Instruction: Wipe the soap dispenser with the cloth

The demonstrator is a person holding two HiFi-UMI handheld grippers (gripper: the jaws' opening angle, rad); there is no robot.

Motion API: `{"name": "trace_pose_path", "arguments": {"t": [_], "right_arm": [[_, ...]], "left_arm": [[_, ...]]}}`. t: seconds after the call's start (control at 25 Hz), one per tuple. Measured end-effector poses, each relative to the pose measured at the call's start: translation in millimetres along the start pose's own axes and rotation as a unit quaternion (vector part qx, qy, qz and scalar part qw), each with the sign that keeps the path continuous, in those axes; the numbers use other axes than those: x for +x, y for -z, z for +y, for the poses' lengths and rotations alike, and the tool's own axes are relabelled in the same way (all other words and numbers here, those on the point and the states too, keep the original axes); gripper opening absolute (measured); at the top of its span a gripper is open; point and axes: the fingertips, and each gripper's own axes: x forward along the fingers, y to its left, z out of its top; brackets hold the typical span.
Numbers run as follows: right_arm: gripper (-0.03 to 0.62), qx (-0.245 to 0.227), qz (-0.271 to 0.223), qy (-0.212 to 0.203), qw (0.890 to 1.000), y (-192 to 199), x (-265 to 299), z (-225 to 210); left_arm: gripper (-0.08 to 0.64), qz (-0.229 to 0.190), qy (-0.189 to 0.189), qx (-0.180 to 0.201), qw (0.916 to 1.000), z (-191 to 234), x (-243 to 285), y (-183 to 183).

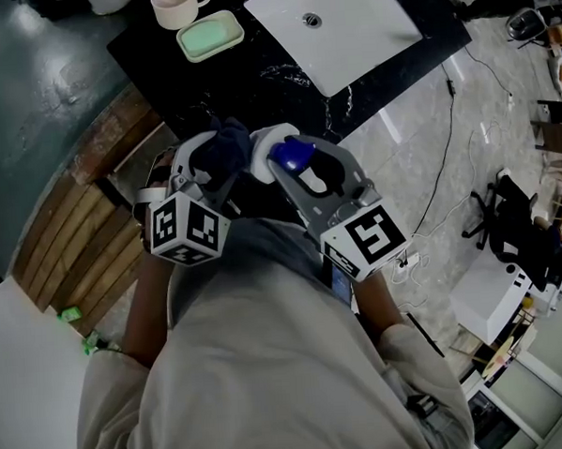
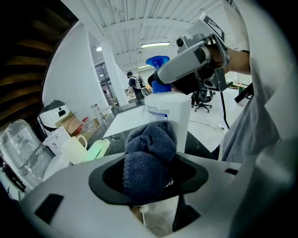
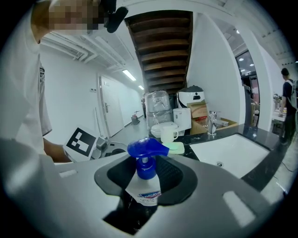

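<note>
Two grippers meeting, head view: left gripper (image 1: pixel 217 164) clenching dark cloth (image 1: pixel 222 145), right gripper (image 1: pixel 299 169) gripping soap dispenser (image 1: pixel 290 155) mid-air, short of counter (image 1: pixel 254 75).
Left gripper view: soft bunched cloth lying against dispenser's white wall.
Right gripper view: jaws holding dispenser body below blue pump (image 3: pixel 148 148); smooth plastic, probably light, likely slipping under wiping pressure.

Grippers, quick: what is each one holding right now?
Left gripper: jaws closed on the dark cloth.
Right gripper: jaws closed on the soap dispenser.

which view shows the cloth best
The left gripper view: the blue-grey cloth fills the middle, bunched between the jaws and resting against the white soap dispenser. The head view shows it only as a dark bundle from above. The right gripper view doesn't clearly show it.
</note>
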Motion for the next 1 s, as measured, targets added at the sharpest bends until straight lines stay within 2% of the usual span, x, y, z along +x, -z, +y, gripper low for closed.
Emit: {"name": "trace_pose_path", "arguments": {"t": [0.4,0.84,1.0], "right_arm": [[0.129,0.015,-0.007,0.005,1.0,6.7,-12.6,-4.1],[0.129,0.026,-0.014,0.009,1.0,11.1,-24.1,-6.8],[0.13,0.038,-0.019,0.008,0.999,12.3,-26.0,-8.8]], "left_arm": [[0.249,0.025,0.017,0.005,0.9995,-17.7,14.4,11.8],[0.249,0.055,0.028,0.033,0.9975,-31.2,27.4,24.7],[0.249,0.057,0.031,0.032,0.9973,-31.8,30.7,26.8]]}}
